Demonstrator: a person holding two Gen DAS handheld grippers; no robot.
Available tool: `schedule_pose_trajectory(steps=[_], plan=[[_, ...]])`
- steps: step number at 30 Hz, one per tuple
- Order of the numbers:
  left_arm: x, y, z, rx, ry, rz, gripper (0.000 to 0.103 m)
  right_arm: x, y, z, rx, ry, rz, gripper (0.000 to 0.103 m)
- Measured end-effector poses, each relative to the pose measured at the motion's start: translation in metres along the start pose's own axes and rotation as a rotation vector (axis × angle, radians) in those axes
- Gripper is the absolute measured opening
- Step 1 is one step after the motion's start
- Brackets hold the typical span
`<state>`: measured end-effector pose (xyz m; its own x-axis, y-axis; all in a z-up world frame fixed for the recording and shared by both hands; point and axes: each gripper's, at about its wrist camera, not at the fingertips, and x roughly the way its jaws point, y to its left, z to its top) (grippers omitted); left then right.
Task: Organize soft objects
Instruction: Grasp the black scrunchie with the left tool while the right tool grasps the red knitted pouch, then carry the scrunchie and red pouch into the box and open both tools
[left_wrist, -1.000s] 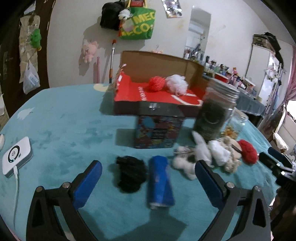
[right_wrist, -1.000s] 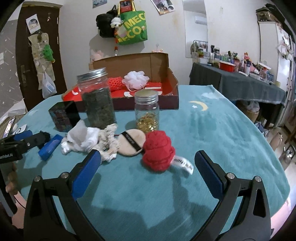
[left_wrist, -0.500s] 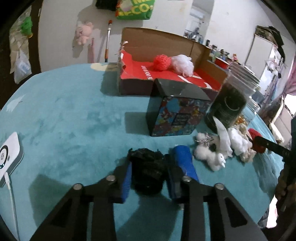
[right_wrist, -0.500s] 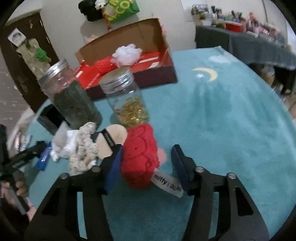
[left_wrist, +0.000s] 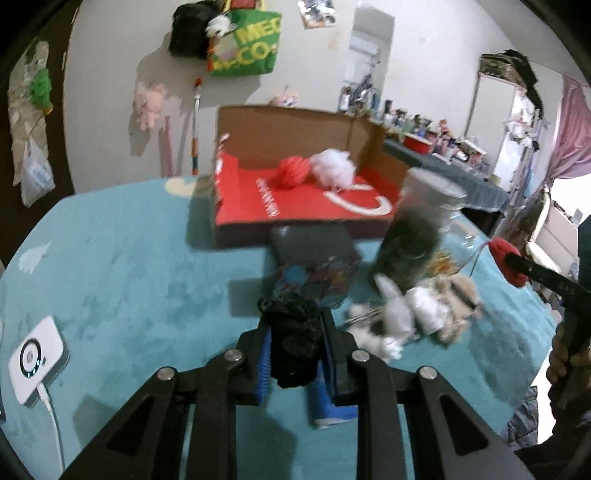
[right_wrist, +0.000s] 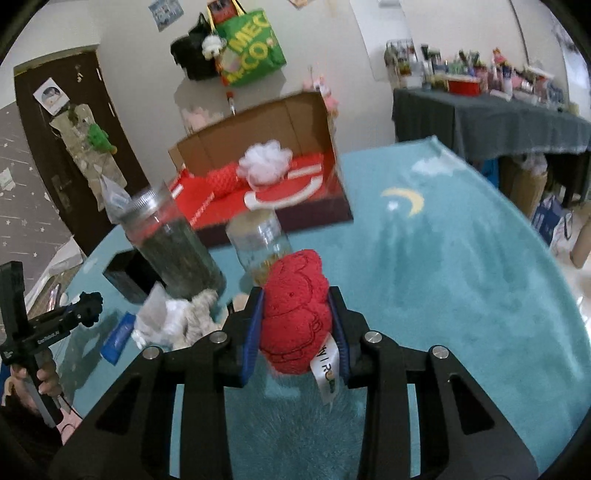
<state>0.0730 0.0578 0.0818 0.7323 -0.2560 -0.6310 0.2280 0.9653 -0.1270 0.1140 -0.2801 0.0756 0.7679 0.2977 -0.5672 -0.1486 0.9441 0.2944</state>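
Note:
My left gripper (left_wrist: 293, 321) has its jaws closing on a black fuzzy soft thing (left_wrist: 293, 343), pinched between the blue pads and lifted just off the teal cloth. My right gripper (right_wrist: 297, 295) is also closing, its pads pressing a red knitted soft toy (right_wrist: 295, 317) with a white label, held above the table. From the left wrist view the red toy (left_wrist: 504, 254) shows at the far right. Behind stands an open cardboard box (left_wrist: 288, 125) with a red floor, holding a red ball (left_wrist: 293, 176) and a white pouf (left_wrist: 332, 171).
A dark-filled jar (left_wrist: 413, 236), a small jar (right_wrist: 262, 240), a colourful cube box (left_wrist: 317, 266), a blue tube (left_wrist: 332, 402) and a pile of white and beige soft things (left_wrist: 417, 314) stand before the box. A white device (left_wrist: 35, 358) with a cable lies left.
Both grippers went from wide open to closed, the left on the black soft thing, the right on the red toy. Both things have since risen off the cloth.

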Motion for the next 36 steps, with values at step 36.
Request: schedule_pose_trajectory(steps=[36], plan=[[0.05, -0.067, -0.002, 0.049, 0.08, -0.253, 0.024, 0.034, 0.059, -0.023, -0.042, 0.064, 0.26, 0.032]])
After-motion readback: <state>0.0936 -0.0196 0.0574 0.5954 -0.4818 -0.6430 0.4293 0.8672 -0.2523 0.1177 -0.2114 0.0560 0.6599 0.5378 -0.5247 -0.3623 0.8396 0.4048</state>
